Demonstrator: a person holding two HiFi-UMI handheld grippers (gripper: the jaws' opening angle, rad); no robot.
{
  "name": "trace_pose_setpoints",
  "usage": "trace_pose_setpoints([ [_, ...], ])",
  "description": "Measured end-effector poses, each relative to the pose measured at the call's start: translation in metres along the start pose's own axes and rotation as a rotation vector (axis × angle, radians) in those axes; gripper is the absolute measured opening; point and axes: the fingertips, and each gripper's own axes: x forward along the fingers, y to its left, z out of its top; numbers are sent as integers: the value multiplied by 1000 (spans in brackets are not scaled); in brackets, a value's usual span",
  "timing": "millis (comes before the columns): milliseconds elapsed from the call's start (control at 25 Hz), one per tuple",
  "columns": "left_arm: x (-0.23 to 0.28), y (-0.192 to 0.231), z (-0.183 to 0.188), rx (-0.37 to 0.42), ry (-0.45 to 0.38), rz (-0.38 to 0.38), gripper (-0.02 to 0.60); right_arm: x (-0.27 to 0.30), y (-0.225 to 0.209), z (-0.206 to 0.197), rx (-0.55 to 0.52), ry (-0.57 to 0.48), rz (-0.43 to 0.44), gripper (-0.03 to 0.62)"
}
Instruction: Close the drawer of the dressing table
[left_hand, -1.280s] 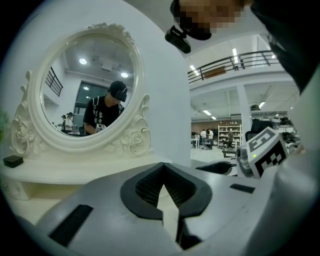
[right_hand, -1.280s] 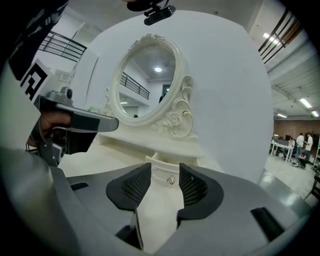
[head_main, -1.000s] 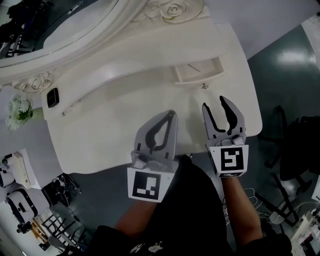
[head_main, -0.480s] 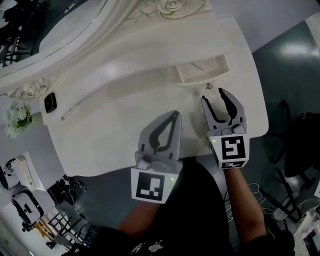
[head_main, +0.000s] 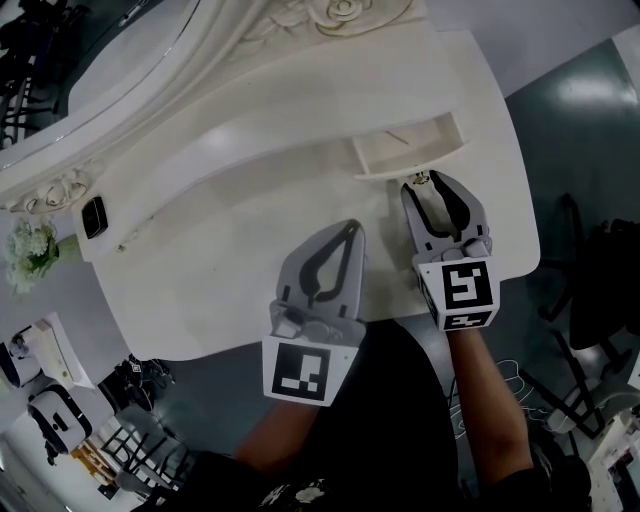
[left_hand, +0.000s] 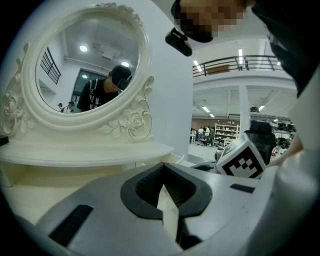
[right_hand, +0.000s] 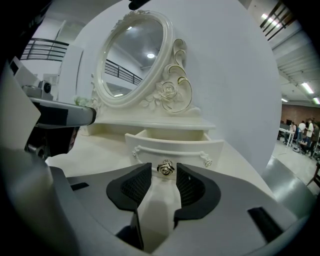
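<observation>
Fingers (head_main: 300, 262) pressed together and empty, your left gripper (head_main: 349, 230) hangs at six o'clock. At one o'clock, the dressing table's (head_main: 250, 200) open drawer (head_main: 405, 148) looks light and rigid. Your right gripper's (head_main: 432, 188) spread jaws, just closing, flank its delicate knob (right_hand: 165, 168). Push the drawer front instead.

I count one dressing table (head_main: 250, 230), with one oval mirror (head_main: 120, 40) toward eleven o'clock. There is one drawer (head_main: 405, 148) at one o'clock, and its front carries one metal knob (right_hand: 165, 168) and two small studs (right_hand: 207, 161). There are two grippers, the left gripper (head_main: 345, 232) at six o'clock and the right gripper (head_main: 430, 190) at two, each with one marker cube (head_main: 300, 372). At nine o'clock are one bunch of white flowers (head_main: 30, 250) and one small black object (head_main: 93, 216).
</observation>
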Motion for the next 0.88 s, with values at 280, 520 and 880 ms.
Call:
trace_pose_setpoints([
  [280,4,5,-1,-13,3,-4,2,2,-2,2,14,3,-17,89],
  [520,3,6,-1,-5,2,-12,2,1,-4,9,13,-19,-31,89],
  [880,1,16,-5,-7,6,-1,2,23,-2,20,3,-24,-16,89],
])
